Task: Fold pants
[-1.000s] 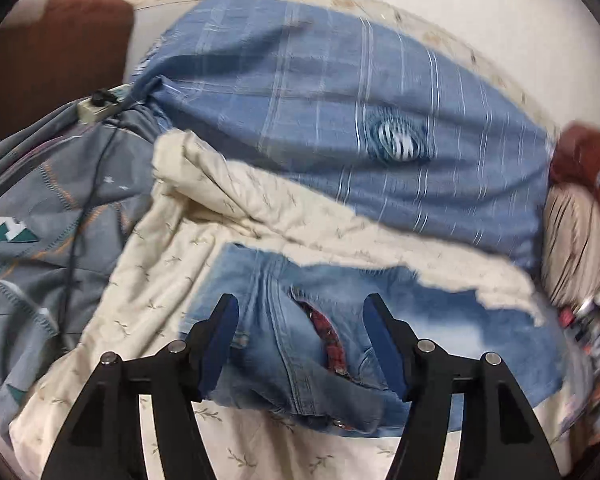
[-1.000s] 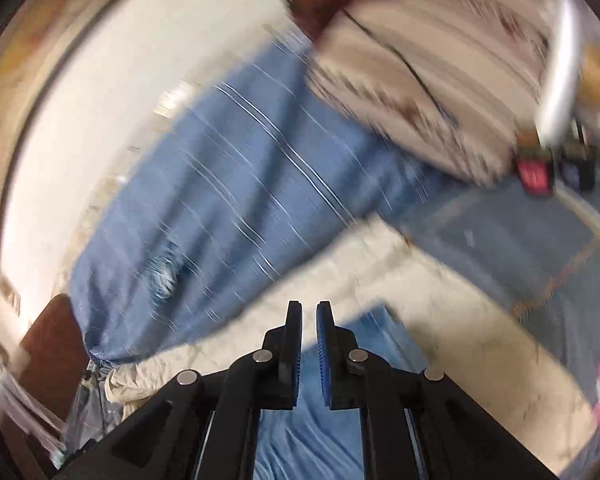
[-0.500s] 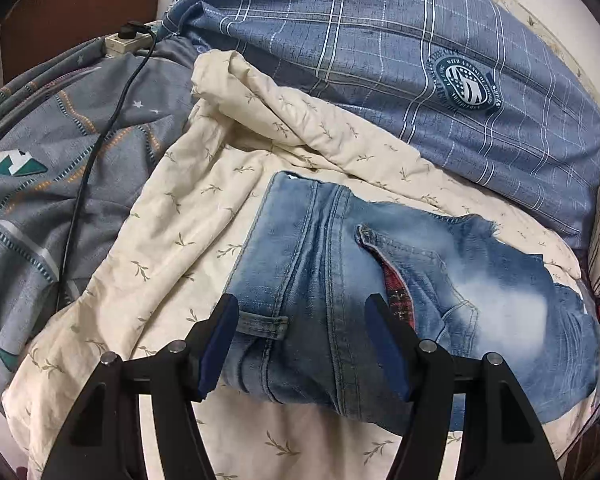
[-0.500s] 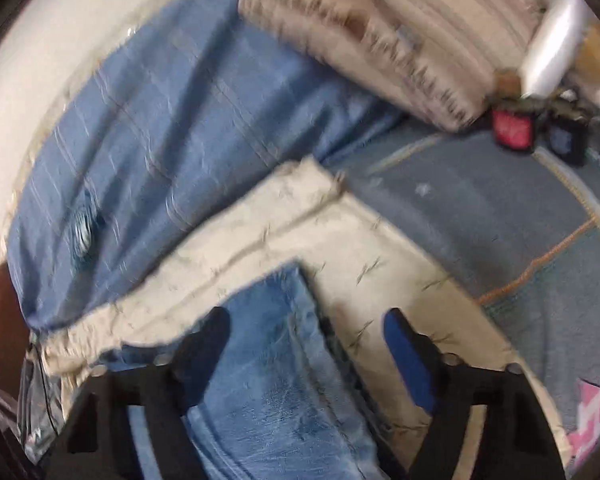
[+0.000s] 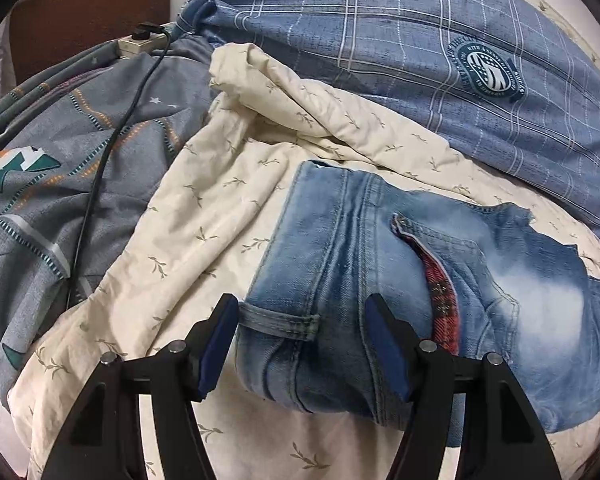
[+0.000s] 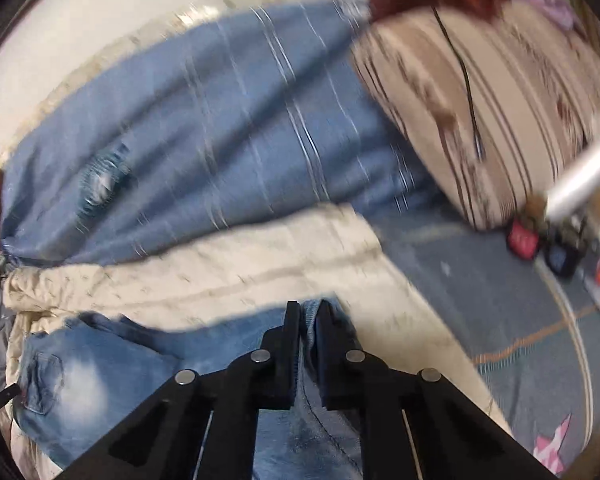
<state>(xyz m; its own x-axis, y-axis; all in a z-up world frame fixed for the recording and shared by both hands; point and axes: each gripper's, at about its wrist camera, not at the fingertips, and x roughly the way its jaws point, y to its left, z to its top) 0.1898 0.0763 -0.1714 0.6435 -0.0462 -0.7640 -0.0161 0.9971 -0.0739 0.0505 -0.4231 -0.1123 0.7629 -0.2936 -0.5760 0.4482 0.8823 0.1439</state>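
Note:
Light blue jeans (image 5: 340, 264) lie folded on a cream leaf-print blanket (image 5: 204, 216), a back pocket with red plaid lining turned up. My left gripper (image 5: 302, 332) is open and straddles the folded waistband end. A belt loop sits by its left pad, and the denim lies loose between the fingers. In the right wrist view the jeans (image 6: 112, 364) stretch away to the left. My right gripper (image 6: 308, 320) is shut on a thin edge of denim that stands up between its pads. That view is blurred.
A blue plaid cushion (image 5: 380, 40) with a round badge lies behind the blanket. On the left, a grey patterned sheet (image 5: 40, 200) carries a power strip (image 5: 142, 42) and its black cable. At the right are a striped beige pillow (image 6: 480, 100) and small red and dark items (image 6: 522, 240).
My left gripper has come down over the waistband end, jaws unchanged. My right gripper opened wide, then closed on the jeans' edge while swinging and rolling.

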